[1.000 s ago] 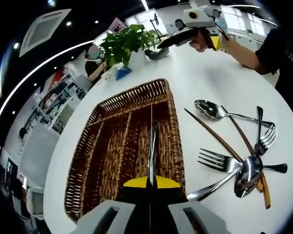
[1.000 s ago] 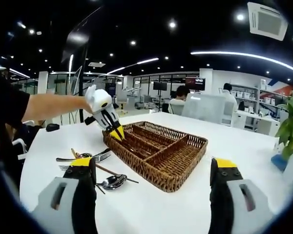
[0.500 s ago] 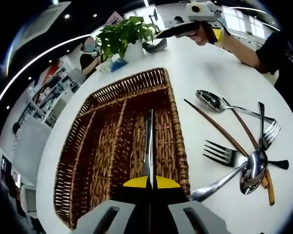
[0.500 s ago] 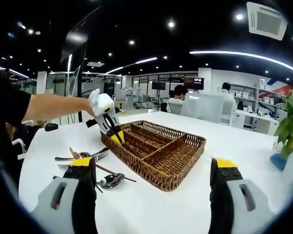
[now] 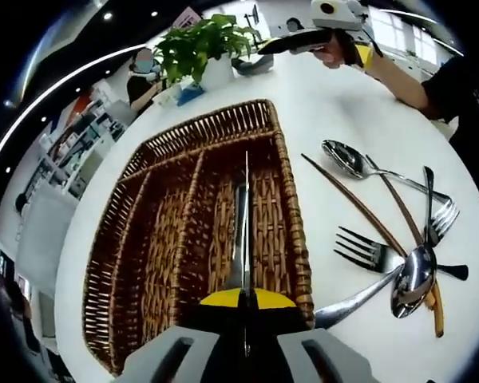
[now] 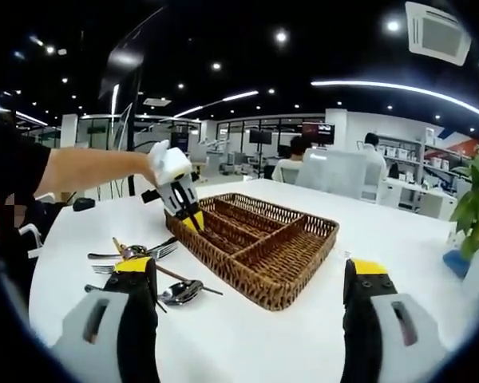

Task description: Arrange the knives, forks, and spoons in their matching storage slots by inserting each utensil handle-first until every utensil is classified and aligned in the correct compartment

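Observation:
My left gripper [image 5: 243,299] is shut on a silver knife [image 5: 243,231], seen edge-on, its blade reaching forward over the right-hand long slot of the brown wicker tray [image 5: 291,239]. In the right gripper view the left gripper [image 6: 179,201] hangs over the left end of the wicker tray [image 6: 283,291]. My right gripper [image 6: 250,269] is open and holds nothing, raised in front of the tray. On the white table right of the tray lie two spoons [image 5: 346,158] [image 5: 413,277], two forks [image 5: 366,250] [image 5: 438,217] and brown-handled pieces [image 5: 358,211].
A potted plant [image 5: 196,49] stands beyond the tray's far end, with the right gripper [image 5: 323,36] in a hand near it. Loose utensils [image 6: 156,254] and a spoon [image 6: 180,294] lie left of the tray. Desks and seated people are in the background.
The left gripper has carried the knife forward and lower over the tray, which now looks larger. In the right gripper view it has dipped slightly toward the tray's left end. The right gripper stays open.

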`<state>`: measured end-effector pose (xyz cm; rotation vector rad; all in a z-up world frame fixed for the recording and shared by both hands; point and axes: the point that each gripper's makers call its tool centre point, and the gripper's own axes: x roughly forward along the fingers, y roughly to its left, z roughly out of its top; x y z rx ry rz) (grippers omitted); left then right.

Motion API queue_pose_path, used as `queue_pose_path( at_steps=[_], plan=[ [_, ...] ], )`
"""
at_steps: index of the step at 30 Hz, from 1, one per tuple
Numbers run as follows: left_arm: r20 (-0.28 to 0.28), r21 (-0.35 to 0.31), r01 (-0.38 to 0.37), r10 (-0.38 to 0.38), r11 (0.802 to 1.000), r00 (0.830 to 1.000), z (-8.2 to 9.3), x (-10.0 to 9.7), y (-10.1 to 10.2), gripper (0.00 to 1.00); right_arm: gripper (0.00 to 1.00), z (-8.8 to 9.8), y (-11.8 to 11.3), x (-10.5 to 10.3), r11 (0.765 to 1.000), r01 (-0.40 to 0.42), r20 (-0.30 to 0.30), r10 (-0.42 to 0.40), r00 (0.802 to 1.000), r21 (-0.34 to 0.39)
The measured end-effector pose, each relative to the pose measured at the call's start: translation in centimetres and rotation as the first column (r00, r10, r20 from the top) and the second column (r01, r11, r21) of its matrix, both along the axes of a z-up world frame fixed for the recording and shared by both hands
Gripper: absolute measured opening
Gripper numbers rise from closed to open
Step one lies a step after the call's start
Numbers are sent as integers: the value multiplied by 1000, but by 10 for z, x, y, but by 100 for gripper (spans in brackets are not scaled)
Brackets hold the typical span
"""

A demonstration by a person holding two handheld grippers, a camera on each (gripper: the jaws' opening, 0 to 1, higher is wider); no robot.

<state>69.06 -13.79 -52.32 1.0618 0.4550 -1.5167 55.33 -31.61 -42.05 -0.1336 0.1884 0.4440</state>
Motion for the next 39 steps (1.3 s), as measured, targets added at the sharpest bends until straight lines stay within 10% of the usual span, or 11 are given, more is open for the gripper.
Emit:
queue_pose_path(
  at_steps=[14,20,22,31,39],
  plan=[
    [76,-118,-9,18,993,997,11,6,1,15,99,-1,0,1,1000,0,0,0,1000,1],
    [3,-277,-90,94,957,996,32,4,2,24,99,-3,1,1,1000,-2,-3,2,1000,-1],
    [-53,-393,-160,151,905,987,50,7,5,32,99,-4,3,1,1000,-7,-6,7,1000,-3],
    [-213,-516,-348,277,782,937,65,9,18,99,99,-6,6,2,1000,-14,-9,13,1000,-4],
    [-246,-586,-416,336,695,909,88,5,39,100,99,-10,9,4,1000,-15,-13,15,1000,-11]
  ],
)
